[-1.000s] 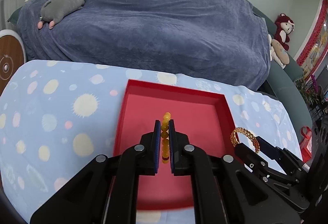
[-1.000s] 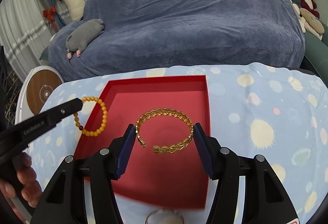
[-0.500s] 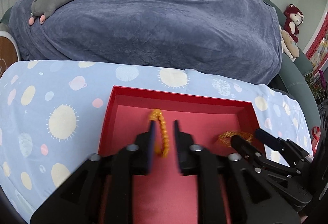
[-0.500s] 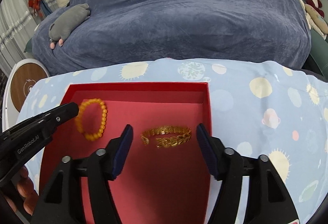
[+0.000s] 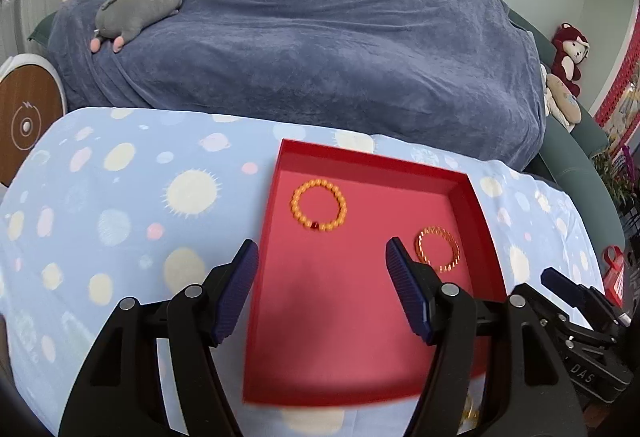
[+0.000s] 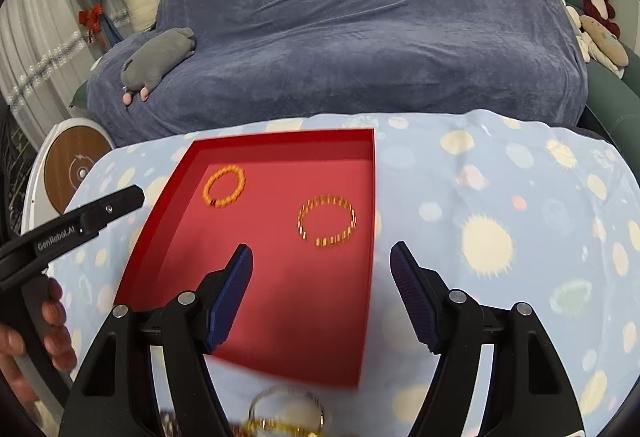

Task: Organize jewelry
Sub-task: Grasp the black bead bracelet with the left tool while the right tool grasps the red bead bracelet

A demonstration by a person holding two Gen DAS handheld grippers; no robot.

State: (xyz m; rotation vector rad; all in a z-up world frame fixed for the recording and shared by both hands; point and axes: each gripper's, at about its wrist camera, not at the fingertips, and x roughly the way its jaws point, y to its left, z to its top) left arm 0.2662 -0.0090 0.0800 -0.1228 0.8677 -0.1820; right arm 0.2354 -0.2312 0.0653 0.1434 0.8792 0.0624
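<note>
Grippers came first in both views: the left gripper [image 5: 322,257] stood with its jaws wide apart and nothing between them, having just been opening, its blue pads [image 5: 236,293] poised above the near part of the red tray [image 5: 476,205] and the cloth beside it. The right gripper [image 6: 321,261] was likewise spread wide and held nothing, one pad over the tray floor and the other over the cloth just past the tray's right wall; its jaws had opened a little further too. At the very bottom of the right wrist view some blurred gold and clear items [image 6: 286,413] lay on the table, too smeared to name. A person's hand [image 6: 44,333] wrapped the left gripper's handle at that view's left edge. The tray rested on a table covered with a pale blue cloth [image 5: 120,197] printed with suns and planets. Inside the tray, an orange bead bracelet [image 5: 319,205] lay flat toward the far left corner, and a gold bracelet [image 5: 438,251] lay flat toward the right wall, the two well apart and neither touched by a gripper. Beyond the table stood a sofa under a dark blue blanket [image 5: 320,37], with a grey plush toy [image 5: 138,11] lying on its left part and a red plush toy [image 5: 570,55] at the far right.
</note>
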